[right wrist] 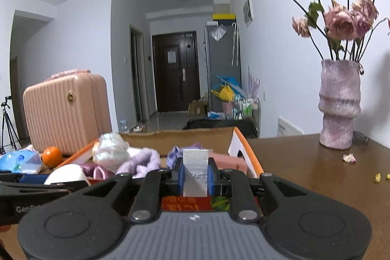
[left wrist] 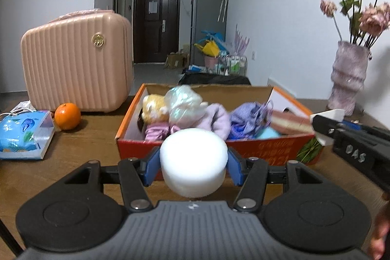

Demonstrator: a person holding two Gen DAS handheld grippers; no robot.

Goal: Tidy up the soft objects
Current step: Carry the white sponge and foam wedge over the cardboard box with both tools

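The left gripper (left wrist: 193, 162) is clamping a white foam cylinder (left wrist: 193, 160) between its fingers, holding it just short of the orange box (left wrist: 214, 145), probably for dropping among the soft toys (left wrist: 185, 111) piled inside. The right gripper (right wrist: 196, 177) is pinching a thin white foam slab (right wrist: 195, 171) upright near the box's right-hand wall, likely awaiting its turn. The box is sitting mid-desk (right wrist: 304, 162).

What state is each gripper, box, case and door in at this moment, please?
Left gripper: shut on white foam puck.
Right gripper: shut on white foam block.
Cardboard box: open, holding soft things.
Pink case: closed, upright.
Door: closed.
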